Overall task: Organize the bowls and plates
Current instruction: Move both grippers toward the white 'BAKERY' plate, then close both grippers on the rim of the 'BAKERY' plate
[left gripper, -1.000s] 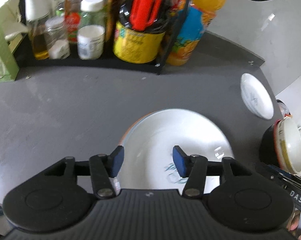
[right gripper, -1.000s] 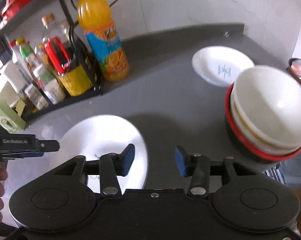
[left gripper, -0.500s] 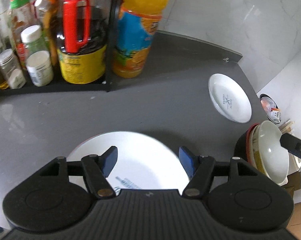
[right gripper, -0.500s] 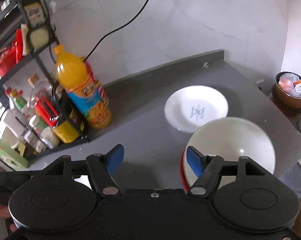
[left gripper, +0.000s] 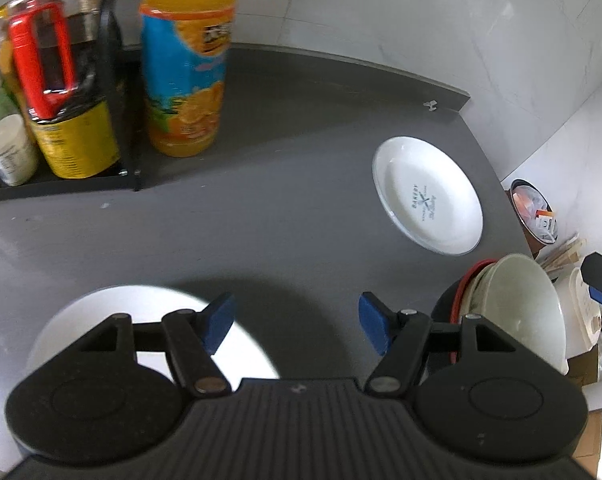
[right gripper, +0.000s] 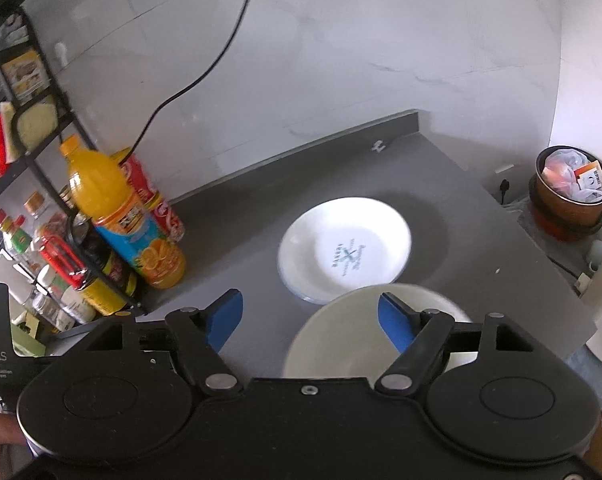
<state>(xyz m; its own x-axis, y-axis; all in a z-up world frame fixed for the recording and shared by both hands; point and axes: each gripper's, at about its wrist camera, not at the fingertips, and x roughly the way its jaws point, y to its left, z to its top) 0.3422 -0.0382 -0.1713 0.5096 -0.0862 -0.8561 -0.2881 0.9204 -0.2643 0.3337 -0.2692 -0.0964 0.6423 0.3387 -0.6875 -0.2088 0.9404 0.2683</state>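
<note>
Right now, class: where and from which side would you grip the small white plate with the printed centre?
Probably the thin raised rim of the small white plate on the side nearest the right gripper, one finger above and one below. It lies flat on the grey counter, so only the rim offers purchase.

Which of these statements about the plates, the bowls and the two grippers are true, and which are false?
1. Both grippers are open and hold nothing. True: left gripper, right gripper.
2. The bowls are stacked. True.
3. The printed plate lies on top of the bowls. False: it lies flat on the counter, apart from them.
4. The orange juice bottle lies on its side. False: it stands upright.
5. The left gripper clamps the plain plate. False: its jaws stand apart above it.
</note>
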